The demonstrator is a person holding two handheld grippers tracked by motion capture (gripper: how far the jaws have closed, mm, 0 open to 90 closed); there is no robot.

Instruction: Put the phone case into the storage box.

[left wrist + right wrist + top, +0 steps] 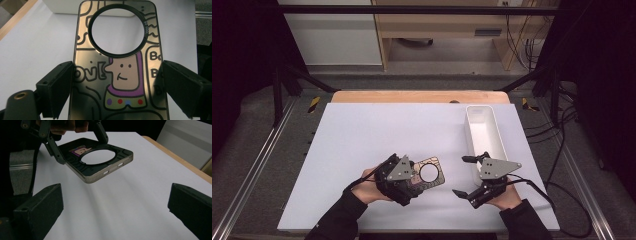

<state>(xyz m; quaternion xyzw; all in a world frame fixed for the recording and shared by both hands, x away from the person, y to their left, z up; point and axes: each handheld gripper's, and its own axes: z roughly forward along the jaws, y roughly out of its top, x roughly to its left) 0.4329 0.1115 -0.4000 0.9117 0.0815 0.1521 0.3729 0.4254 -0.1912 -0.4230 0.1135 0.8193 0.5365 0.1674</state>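
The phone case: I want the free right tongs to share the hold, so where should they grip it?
Probably the phone case by its far short end, beyond the round cutout, coming from the side opposite the left tongs. Those clamp its long edges near one end, so the other end juts out lifted off the white mat. The right tongs stand open.

Gold cartoon-printed phone case [120, 75]

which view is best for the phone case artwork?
Left gripper view: the phone case faces the camera, cartoon figure and round cutout sharp. The right gripper view shows it edge-on, held off the table by the left gripper. In the high view it is small.
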